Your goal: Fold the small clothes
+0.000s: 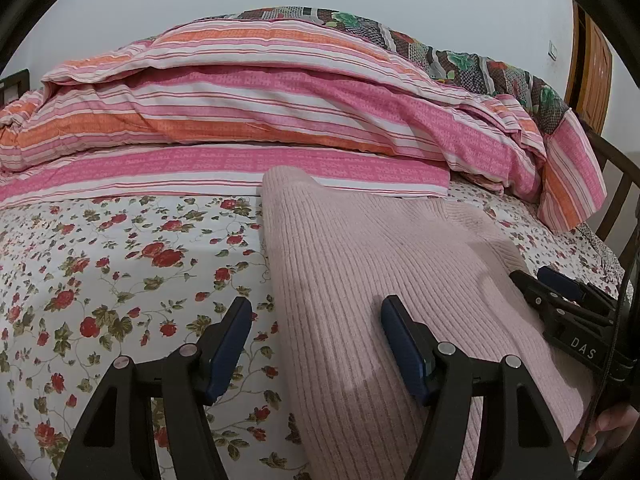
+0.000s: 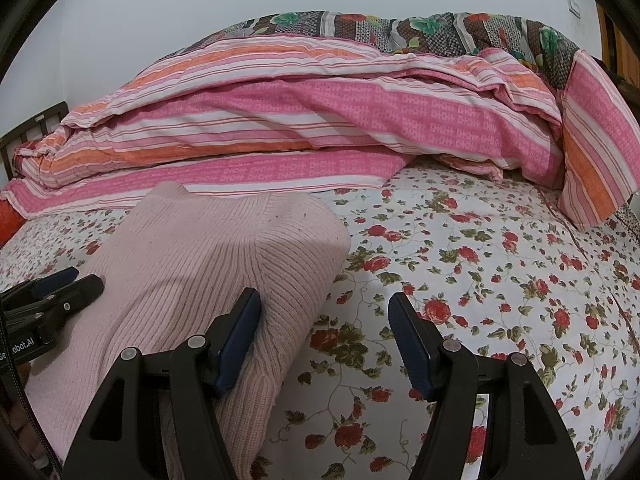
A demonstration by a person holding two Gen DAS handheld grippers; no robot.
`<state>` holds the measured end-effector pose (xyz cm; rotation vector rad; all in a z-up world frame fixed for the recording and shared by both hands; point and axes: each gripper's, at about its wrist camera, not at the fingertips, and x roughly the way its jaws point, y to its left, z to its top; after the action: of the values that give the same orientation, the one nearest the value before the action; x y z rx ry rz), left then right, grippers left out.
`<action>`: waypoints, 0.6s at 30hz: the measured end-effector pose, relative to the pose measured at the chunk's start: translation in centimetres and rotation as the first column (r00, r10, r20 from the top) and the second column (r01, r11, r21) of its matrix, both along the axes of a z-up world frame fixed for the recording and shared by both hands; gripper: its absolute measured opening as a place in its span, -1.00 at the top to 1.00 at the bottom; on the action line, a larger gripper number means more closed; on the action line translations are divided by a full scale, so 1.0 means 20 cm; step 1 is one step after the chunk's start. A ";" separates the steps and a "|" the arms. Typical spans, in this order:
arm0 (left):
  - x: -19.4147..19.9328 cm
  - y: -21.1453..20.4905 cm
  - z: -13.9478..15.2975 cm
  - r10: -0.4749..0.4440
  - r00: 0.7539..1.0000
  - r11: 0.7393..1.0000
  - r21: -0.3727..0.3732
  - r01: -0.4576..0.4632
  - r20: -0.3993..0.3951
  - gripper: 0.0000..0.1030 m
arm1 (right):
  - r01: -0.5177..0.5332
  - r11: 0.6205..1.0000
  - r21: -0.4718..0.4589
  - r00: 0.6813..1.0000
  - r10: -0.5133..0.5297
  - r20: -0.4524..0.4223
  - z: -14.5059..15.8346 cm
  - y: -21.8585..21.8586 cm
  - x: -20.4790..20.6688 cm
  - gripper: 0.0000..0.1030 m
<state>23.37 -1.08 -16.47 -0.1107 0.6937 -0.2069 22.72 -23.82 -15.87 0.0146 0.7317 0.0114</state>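
Nearest to us, our left tool [image 1: 316, 344] has its jaws standing wide apart, one blue pad over the floral bedsheet [image 1: 120, 264] and the other above the pink ribbed sweater [image 1: 360, 264], gripping nothing. Our right tool [image 2: 324, 340] mirrors it, jaws likewise spread and empty, its left pad close against the sweater's right edge and its right pad over bare sheet. Each tool also shows at the edge of the other's view, low beside the knit.

The sweater [image 2: 224, 256] lies on the bed between the two tools, already doubled over on itself, with a rounded fold at its far right corner and a peak rising at its far left corner. We judge it soft, light and limp, with a thick knit that should pinch easily and not slip, though it will sag and stretch if lifted by one point. We would take hold of the near edge at both corners, pinching all layers together, so the fold stays square.

Beyond it the sheet is bare to left and right. Farther back a pink and orange striped quilt [image 1: 256, 120] is heaped across the bed, its lower edge just behind the sweater, so folding away from us has little room. A dark patterned blanket [image 2: 400, 28] tops the heap against the pale wall
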 end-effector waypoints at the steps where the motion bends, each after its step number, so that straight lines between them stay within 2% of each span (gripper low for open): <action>1: 0.00 0.00 0.00 0.000 1.000 1.000 0.000 0.000 0.000 -0.28 | 0.000 1.000 0.000 1.000 0.000 0.000 0.00 0.00 0.00 -0.26; 18: 0.00 0.00 0.00 0.001 1.000 1.000 0.004 -0.001 0.005 -0.28 | -0.002 1.000 0.007 1.000 0.002 -0.002 0.00 0.00 0.00 -0.26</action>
<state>23.37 -1.06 -16.44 -0.1066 0.6889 -0.2047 22.78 -23.90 -15.95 0.0209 0.7339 0.0159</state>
